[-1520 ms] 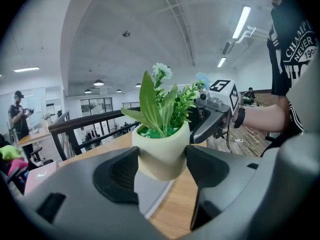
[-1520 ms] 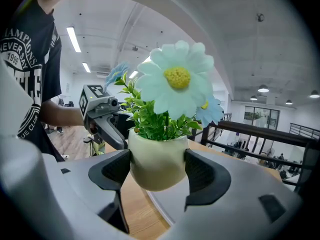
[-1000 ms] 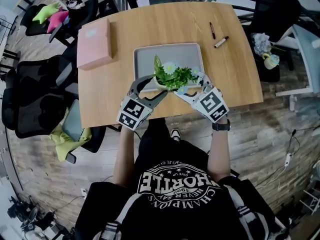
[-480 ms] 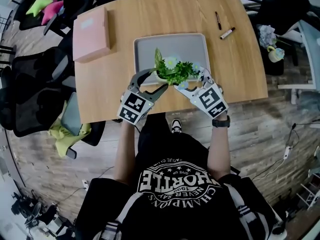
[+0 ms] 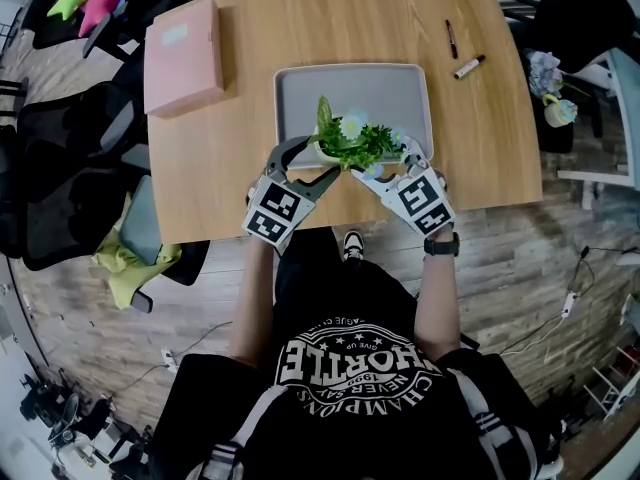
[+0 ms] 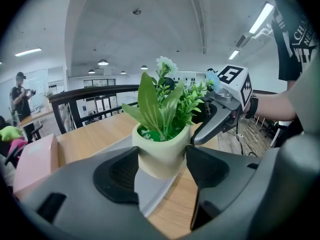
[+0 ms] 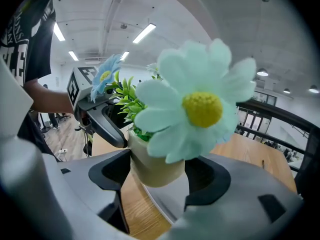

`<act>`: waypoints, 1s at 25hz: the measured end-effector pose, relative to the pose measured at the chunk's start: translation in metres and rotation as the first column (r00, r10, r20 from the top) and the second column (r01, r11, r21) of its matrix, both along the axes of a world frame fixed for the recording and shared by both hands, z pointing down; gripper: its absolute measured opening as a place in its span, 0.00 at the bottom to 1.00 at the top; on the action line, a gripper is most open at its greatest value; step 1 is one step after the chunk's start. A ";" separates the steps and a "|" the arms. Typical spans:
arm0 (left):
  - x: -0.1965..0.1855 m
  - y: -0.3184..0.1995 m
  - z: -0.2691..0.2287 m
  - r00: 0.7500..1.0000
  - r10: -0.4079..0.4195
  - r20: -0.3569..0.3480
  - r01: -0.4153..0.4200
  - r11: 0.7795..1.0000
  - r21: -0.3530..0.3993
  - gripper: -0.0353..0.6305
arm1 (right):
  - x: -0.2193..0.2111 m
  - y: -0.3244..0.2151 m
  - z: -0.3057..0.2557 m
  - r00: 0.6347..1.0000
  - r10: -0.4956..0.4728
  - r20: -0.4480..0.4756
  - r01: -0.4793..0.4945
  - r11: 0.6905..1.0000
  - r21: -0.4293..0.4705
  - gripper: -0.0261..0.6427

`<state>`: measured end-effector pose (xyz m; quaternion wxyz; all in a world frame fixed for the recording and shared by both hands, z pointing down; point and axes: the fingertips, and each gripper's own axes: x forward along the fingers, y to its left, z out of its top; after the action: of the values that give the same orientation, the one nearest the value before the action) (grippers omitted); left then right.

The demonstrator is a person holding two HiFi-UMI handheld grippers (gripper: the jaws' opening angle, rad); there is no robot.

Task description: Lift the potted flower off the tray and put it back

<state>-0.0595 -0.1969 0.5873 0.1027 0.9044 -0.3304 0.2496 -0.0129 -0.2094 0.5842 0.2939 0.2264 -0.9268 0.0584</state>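
1 potted flower (image 5: 350,140) in left gripper (image 5: 320,160), right gripper (image 5: 384,163), at tray's (image 5: 385,93) near edge.

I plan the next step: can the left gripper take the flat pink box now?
Probably not: the left gripper is shut on the pale green potted flower, like the right gripper. The wooden table toward the pink box looks free.

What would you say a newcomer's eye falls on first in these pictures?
The potted flower, with its pale daisy and green leaves, stands out first, clamped between the left gripper and the right gripper over the near edge of the grey tray. Elsewhere on the wooden table, the pink box lies at the far left and two markers at the far right.
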 end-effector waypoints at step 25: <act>-0.039 -0.018 0.080 0.997 -0.071 0.010 0.072 0.991 -0.117 0.53 | -0.039 -0.024 0.072 0.996 -0.021 -0.082 0.012 0.994 -0.109 0.57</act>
<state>-0.0988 -0.2149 0.6677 0.1636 0.8837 -0.3476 0.2675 -0.0516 -0.2330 0.6560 0.3446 0.2048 -0.9110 0.0969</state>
